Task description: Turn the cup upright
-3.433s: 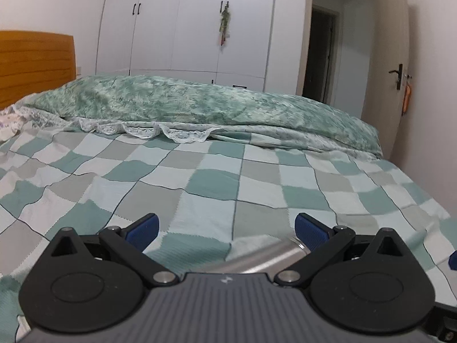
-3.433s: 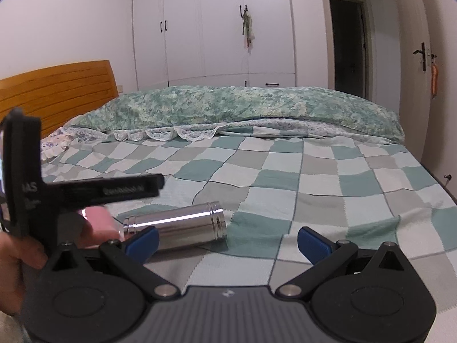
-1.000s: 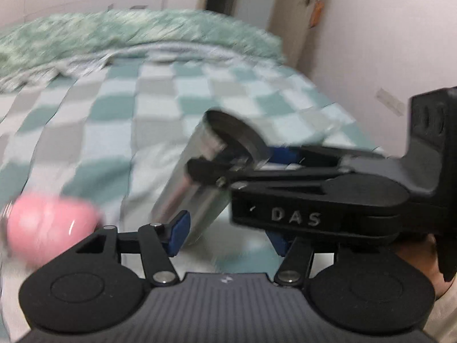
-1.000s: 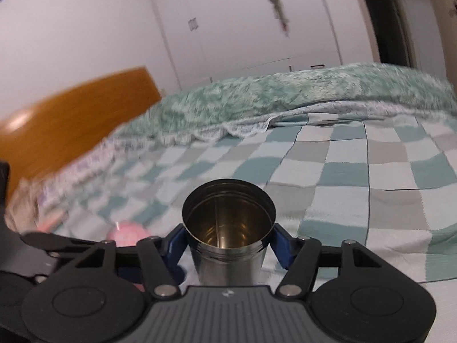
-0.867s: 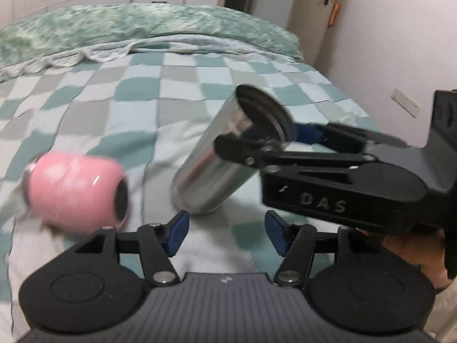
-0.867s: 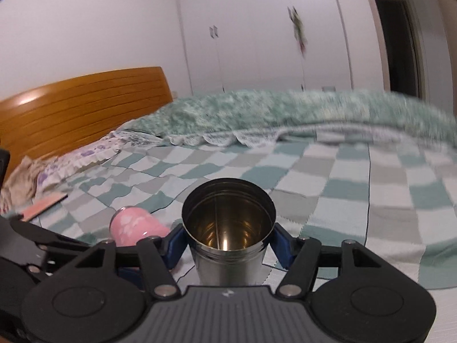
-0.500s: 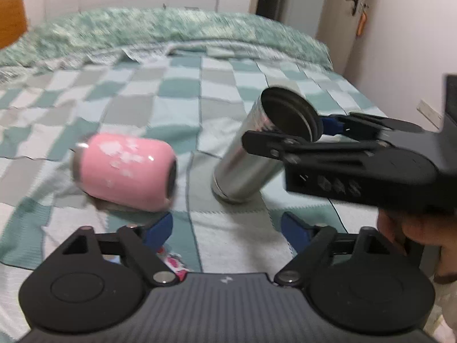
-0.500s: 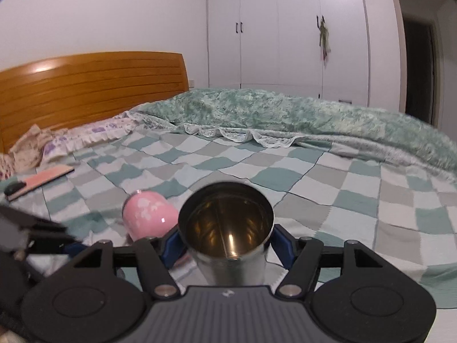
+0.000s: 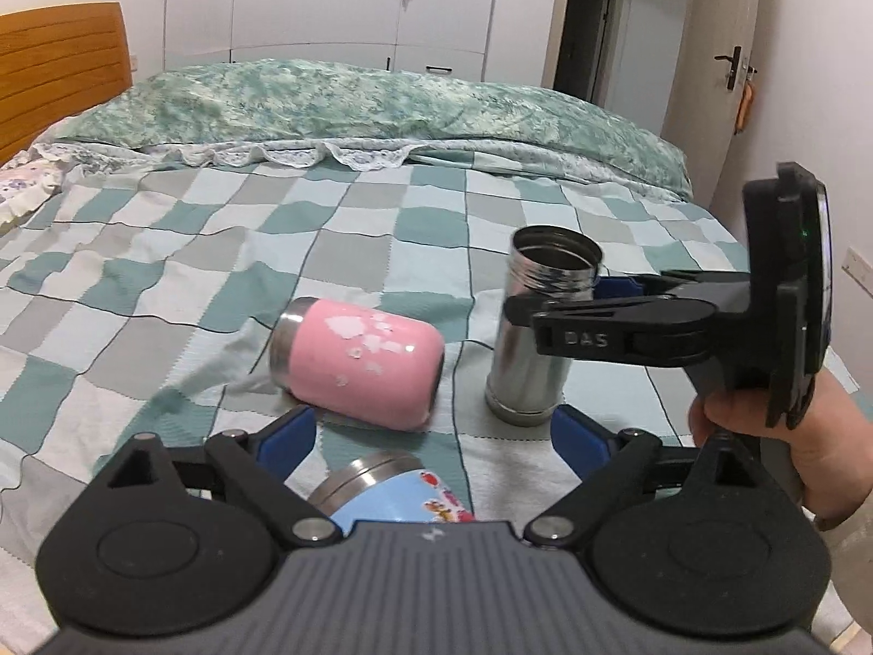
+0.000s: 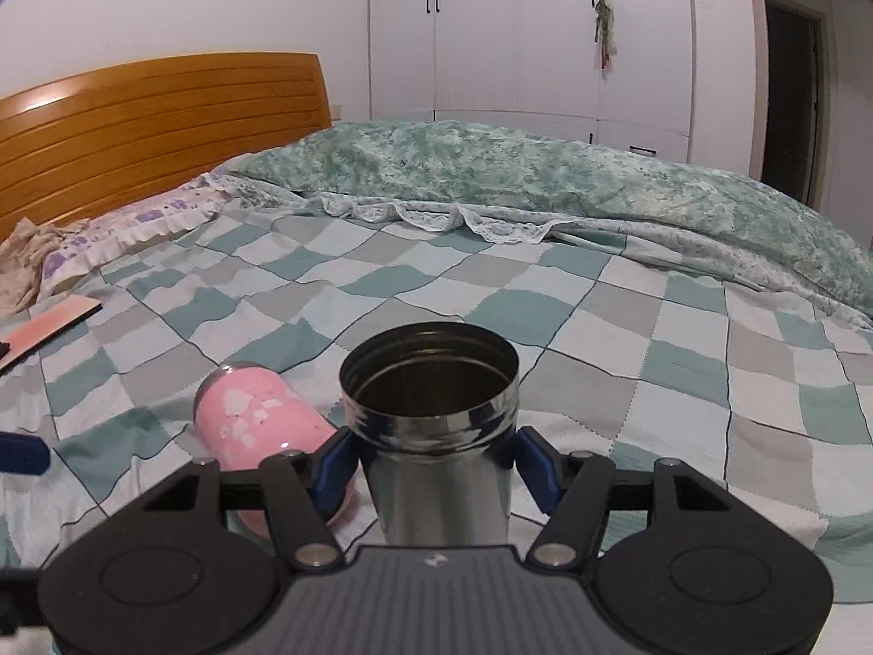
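Observation:
A steel cup stands upright on the checked bedspread, open mouth up. My right gripper is shut on the steel cup just below its rim; it also shows in the left wrist view, coming in from the right. A pink cup lies on its side left of the steel cup, also in the right wrist view. My left gripper is open and empty, just above a blue printed cup lying on its side.
A green quilt is heaped along the far side of the bed. A wooden headboard and a pillow are at the left. A flat pink object lies near the left edge. A white wardrobe stands behind.
My right gripper has tilted the steel cup from leaning to upright on the bedspread. My left gripper has pulled back and opened wider; the blue cup has come into view.

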`<state>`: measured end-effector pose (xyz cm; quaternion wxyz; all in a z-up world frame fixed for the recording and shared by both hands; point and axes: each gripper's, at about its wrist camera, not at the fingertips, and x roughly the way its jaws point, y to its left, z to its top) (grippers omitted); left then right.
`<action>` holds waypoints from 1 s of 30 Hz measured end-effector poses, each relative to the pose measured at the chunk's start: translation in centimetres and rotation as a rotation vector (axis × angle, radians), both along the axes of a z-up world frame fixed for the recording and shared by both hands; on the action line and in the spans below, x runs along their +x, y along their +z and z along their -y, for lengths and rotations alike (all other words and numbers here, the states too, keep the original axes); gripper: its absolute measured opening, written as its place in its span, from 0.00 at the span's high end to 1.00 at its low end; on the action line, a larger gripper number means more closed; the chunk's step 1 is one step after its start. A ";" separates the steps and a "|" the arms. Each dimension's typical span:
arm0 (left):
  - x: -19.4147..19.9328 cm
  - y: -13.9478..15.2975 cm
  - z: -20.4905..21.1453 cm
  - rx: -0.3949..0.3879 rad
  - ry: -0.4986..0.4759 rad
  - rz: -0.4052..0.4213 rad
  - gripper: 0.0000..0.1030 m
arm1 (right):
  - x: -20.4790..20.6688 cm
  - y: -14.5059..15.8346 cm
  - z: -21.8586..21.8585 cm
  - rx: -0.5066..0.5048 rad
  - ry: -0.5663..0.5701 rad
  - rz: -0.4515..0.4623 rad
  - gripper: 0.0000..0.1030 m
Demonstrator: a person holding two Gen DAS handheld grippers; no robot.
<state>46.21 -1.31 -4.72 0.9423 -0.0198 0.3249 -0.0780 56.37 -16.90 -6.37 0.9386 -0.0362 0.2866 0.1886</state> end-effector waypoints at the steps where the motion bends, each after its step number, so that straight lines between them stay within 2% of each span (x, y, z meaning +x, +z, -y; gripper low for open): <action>1: 0.0 0.0 0.0 0.002 0.001 -0.001 0.08 | 0.0 0.0 0.1 -0.005 -0.007 -0.010 0.39; 2: -0.1 0.0 0.0 0.005 0.003 -0.002 0.08 | 0.1 0.0 0.3 -0.004 -0.009 -0.021 0.33; 3: -0.1 0.0 0.0 0.009 0.006 -0.001 0.08 | -0.1 0.0 0.4 0.003 -0.016 -0.027 0.17; 5: -0.4 0.2 0.0 0.012 0.012 0.009 0.08 | -0.8 0.4 1.0 0.032 -0.030 -0.022 0.10; 9: -2.0 0.8 0.1 0.050 0.037 0.044 0.08 | -4.3 2.0 2.5 0.087 -0.042 -0.013 0.10; 13: -5.5 2.3 -0.4 0.095 0.109 0.126 0.07 | -9.8 4.2 4.6 0.104 -0.085 0.028 0.09; 15: -8.0 3.3 -0.8 0.103 0.143 0.168 0.04 | -12.6 5.4 5.5 0.108 -0.114 0.033 0.06; 22: -19.0 6.0 -1.7 0.087 0.182 0.293 0.00 | -25.3 9.2 7.3 0.100 -0.120 0.112 0.00; 30: -31.5 6.8 -2.1 0.102 0.195 0.445 0.00 | -37.8 10.8 7.5 0.136 -0.071 0.234 0.00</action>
